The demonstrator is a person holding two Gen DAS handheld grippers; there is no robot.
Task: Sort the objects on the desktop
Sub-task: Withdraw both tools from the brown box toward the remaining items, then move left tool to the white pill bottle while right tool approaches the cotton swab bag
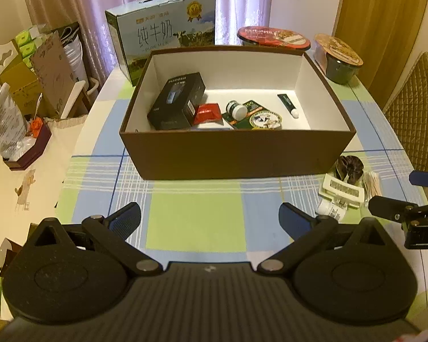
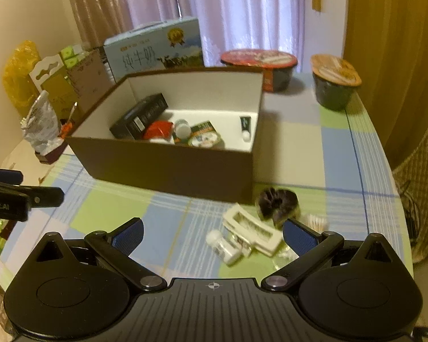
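A brown box (image 1: 236, 156) with a white inside stands mid-table and holds a black carton (image 1: 175, 101), a red packet (image 1: 207, 113), a small jar (image 1: 236, 109), a green packet (image 1: 256, 115) and a dark tube (image 1: 287, 104). Outside its right front corner lie a white hair clip (image 2: 251, 232), a small white bottle (image 2: 224, 246), a dark scrunchie (image 2: 276, 203) and cotton swabs (image 2: 318, 222). My left gripper (image 1: 209, 218) is open and empty above the cloth before the box. My right gripper (image 2: 212, 233) is open and empty, just above the clip and bottle.
A milk carton box (image 1: 162, 34) and two instant noodle bowls (image 1: 274, 38) (image 1: 338, 57) stand behind the brown box (image 2: 168, 168). Bags and boxes crowd a side surface at the left (image 1: 20, 114). A quilted chair back (image 1: 416, 105) is at the right table edge.
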